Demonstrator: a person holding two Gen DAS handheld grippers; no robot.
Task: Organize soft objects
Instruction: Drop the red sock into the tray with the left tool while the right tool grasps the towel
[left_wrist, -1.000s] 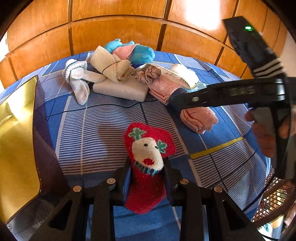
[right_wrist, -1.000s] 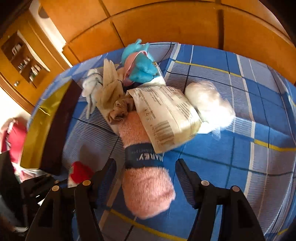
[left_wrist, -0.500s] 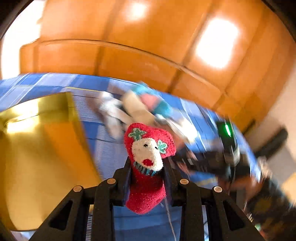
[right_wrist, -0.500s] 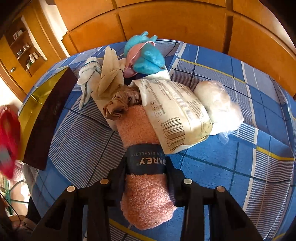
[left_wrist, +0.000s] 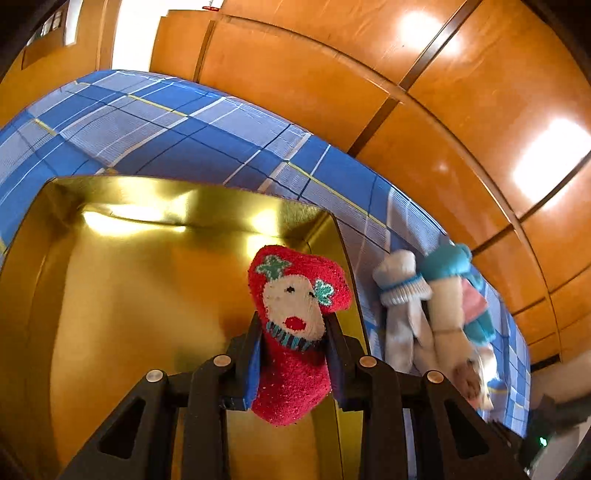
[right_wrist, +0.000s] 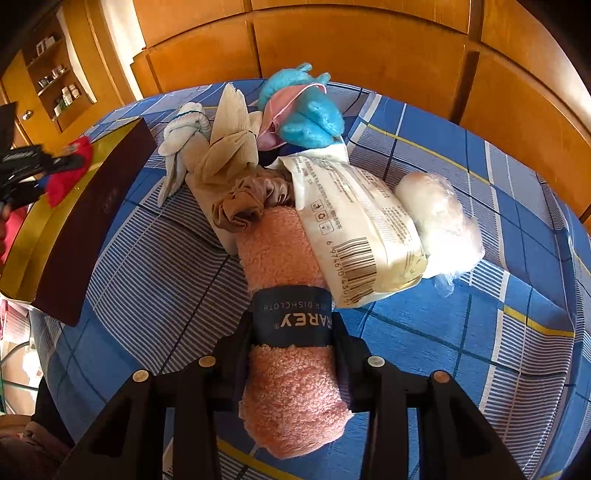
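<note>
- While the left gripper (left_wrist: 295, 354) hangs over the gold box (left_wrist: 122, 295), its two fingers are pressed in on a red sock (left_wrist: 293, 332) with a white face and green leaf shapes; the sock's toe end sticks out past the fingertips toward 12 o'clock.
- From the left wrist view, the gold box fills the left half, its shiny inside showing at 9 o'clock of the sock, and the sock sits above the box's right wall.
- At 3 o'clock of the sock, on the blue checked cloth (left_wrist: 177, 136), lie a white sock bundle (left_wrist: 400, 295), a beige roll (left_wrist: 447, 306) and a blue and pink fluffy piece (left_wrist: 469, 291), all touching one another.
- Over in the right wrist view, the right gripper (right_wrist: 291, 332) has its fingers closed tight on a rolled pink dishcloth (right_wrist: 280, 251), gripping it at the dark blue paper band (right_wrist: 291, 317); the roll lies on the cloth.
- A cream packet with a barcode (right_wrist: 354, 229) lies against the dishcloth at its 2 o'clock, partly over it.
- A white bundle in clear wrap (right_wrist: 439, 221) touches the packet at 3 o'clock.
- A brown scrunched cloth (right_wrist: 247, 203) sits at the far end of the dishcloth, at 12 o'clock.
- Behind it, toward 11 o'clock, are the beige roll (right_wrist: 229, 147) and white sock bundle (right_wrist: 184, 125), with the blue and pink fluffy piece (right_wrist: 306, 110) at 12 o'clock.
- The box (right_wrist: 74, 218) stands at 9 o'clock, well apart from the dishcloth, with the left gripper (right_wrist: 40, 173) and red sock (right_wrist: 70, 170) above it.
</note>
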